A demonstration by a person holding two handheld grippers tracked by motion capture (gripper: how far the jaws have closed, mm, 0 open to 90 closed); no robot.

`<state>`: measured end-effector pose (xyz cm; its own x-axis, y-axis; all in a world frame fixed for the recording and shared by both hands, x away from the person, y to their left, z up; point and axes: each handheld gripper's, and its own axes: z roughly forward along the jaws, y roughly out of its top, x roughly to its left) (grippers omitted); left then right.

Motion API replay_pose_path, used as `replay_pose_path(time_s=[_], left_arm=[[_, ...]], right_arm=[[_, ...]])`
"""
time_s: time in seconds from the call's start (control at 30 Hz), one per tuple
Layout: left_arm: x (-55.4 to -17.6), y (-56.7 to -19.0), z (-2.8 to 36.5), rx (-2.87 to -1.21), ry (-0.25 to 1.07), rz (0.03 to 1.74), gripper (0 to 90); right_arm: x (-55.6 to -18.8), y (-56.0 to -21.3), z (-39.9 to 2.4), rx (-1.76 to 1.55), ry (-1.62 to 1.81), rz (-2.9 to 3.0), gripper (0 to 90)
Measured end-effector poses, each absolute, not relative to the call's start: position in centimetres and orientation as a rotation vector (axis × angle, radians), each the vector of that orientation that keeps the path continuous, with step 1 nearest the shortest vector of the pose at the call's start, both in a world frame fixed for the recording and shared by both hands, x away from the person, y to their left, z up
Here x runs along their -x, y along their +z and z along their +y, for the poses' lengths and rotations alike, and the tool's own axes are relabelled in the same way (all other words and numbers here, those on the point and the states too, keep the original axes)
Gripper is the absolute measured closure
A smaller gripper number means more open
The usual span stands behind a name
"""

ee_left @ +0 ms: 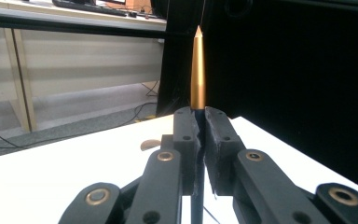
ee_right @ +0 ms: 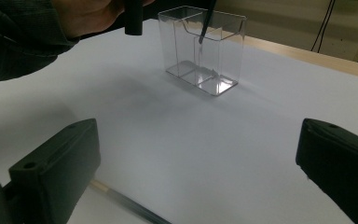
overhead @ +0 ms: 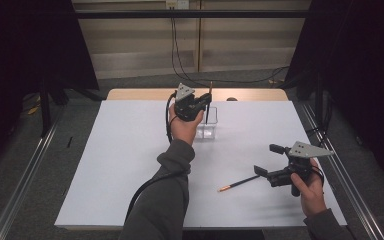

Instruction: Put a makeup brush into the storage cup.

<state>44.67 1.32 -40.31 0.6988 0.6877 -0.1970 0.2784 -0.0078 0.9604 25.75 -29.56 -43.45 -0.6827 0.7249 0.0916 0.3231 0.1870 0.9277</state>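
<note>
A pencil (ee_left: 197, 70) is standing upright with its gold end up, pinched between the pressed-together jaws of the left gripper (overhead: 206, 104), and its lower part is reaching into a clear plastic holder (ee_right: 205, 51) on the white table (overhead: 120, 165). A second pencil (overhead: 239, 184) is lying flat near the right gripper (overhead: 269, 160), whose jaws are spreading wide and holding nothing. The person's left sleeve (overhead: 165, 200) is covering the table's middle.

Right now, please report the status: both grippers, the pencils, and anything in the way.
Left gripper shut on upright pencil, lower end inside clear holder. Right gripper open, second pencil lying on table beside it. Nothing in the way.
</note>
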Motion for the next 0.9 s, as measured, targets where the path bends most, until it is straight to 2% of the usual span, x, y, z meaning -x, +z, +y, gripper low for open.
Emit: replay_pose_path(time_s=[0.9], left_arm=[[-44.1,-41.5,1.5,-1.59,0.387,0.838,83.7]], right_arm=[[-25.8,-43.5,-29.3,-0.983,1.494,2.109,0.0]])
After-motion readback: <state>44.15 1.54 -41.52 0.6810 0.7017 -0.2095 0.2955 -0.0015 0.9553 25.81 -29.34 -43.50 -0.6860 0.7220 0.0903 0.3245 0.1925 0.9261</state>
